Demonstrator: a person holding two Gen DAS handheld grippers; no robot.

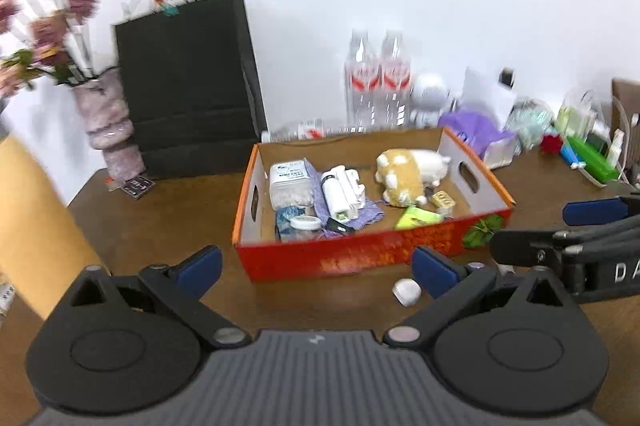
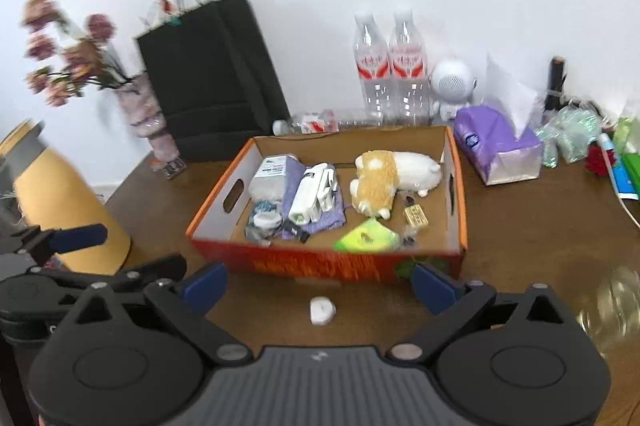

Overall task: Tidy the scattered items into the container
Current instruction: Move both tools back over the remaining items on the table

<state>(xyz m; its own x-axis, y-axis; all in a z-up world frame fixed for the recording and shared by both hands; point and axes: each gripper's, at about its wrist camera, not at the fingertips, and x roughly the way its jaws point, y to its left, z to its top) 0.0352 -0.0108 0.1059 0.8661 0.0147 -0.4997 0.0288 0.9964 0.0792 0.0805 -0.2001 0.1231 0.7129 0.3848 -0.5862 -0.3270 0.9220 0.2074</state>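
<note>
We see a brown worktop (image 2: 520, 226) with an open red cardboard box (image 2: 320, 262) near its middle. Inside the box lie a plush toy (image 2: 384, 178), a white bottle (image 2: 310, 192) on a purple cloth (image 2: 320, 220), a clear tub (image 2: 272, 176), a small jar (image 2: 267, 220), a green packet (image 2: 366, 236) and a little gold tin (image 2: 416, 216). One small white item (image 2: 322, 310) lies on the worktop just in front of the box, outside it. Our left hand-held gripper (image 1: 316, 268) has its blue fingers spread wide with nothing between them, short of the box's front wall. Our right hand-held gripper (image 2: 320, 284) is likewise spread wide and holds nothing; the white item lies beyond the gap between its fingers, apart from both. Behind the box stand two water bottles (image 2: 390, 66), a black bag (image 2: 212, 74), a vase (image 2: 148, 114) and a purple tissue pack (image 2: 496, 146).
</note>
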